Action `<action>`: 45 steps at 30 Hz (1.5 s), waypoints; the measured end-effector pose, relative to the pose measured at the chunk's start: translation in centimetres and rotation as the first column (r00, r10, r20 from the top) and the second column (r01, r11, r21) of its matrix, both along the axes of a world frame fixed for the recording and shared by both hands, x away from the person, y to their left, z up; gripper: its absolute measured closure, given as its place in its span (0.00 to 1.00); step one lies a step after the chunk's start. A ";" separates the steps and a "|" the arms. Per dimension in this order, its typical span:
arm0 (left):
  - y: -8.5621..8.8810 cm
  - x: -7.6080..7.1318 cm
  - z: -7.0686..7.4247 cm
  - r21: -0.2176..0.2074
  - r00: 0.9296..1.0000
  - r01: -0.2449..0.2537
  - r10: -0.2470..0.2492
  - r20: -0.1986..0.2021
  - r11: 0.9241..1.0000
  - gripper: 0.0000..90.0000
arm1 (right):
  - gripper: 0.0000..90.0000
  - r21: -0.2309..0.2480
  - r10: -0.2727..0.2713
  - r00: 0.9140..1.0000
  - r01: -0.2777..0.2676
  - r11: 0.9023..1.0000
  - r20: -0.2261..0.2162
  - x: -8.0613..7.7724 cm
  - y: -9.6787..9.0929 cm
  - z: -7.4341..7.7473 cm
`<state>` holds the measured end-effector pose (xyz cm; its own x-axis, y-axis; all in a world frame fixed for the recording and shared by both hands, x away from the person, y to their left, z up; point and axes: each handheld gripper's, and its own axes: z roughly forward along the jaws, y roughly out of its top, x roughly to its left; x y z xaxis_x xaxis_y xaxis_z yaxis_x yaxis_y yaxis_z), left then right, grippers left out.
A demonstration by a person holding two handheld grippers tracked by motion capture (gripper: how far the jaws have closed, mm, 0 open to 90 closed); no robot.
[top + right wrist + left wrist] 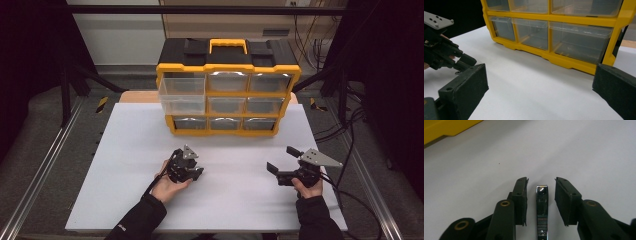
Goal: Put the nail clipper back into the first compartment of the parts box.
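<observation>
Nail clipper framed between parted jaws on a matte white table

A slim, chrome-bright nail clipper (541, 212) with a ribbed lever is seen lying flat on the smooth white table (130, 165), between the rubber-padded black jaws of the left gripper (541, 182); a gap is left on either side, so nothing is gripped. The right gripper (539, 82) is held with its blocky, grainy pads spread wide apart and nothing between them. A yellow-framed organiser (228, 82) with a black top, a yellow handle and clear plastic drawers is stood at the far side of the table; its upper left drawer (182, 95) is pulled out
</observation>
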<state>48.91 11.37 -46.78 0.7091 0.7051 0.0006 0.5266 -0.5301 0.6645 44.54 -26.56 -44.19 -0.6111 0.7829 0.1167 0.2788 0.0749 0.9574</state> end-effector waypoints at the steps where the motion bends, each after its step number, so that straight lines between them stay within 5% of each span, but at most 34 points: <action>1: 0.0 0.0 0.0 -0.003 1.000 0.000 0.000 0.001 1.000 0.71 | 0.00 0.001 0.000 1.000 0.001 1.000 -0.001 0.0 0.0 0.0; 27: -0.9 0.1 -0.1 0.051 1.000 -0.017 0.018 -0.021 0.999 0.86 | 0.00 -0.002 -0.002 1.000 0.002 1.000 -0.004 0.0 0.0 0.0; 45: -0.6 -0.1 0.7 0.021 1.000 -0.021 0.022 -0.016 1.000 0.87 | 0.00 0.001 -0.001 1.000 0.001 1.000 -0.007 0.0 0.0 0.0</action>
<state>48.81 10.75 -46.11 0.6937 0.7203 0.0044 0.5486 -0.5323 0.6447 44.57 -26.59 -44.16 -0.6095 0.7834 0.1219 0.2851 0.0732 0.9557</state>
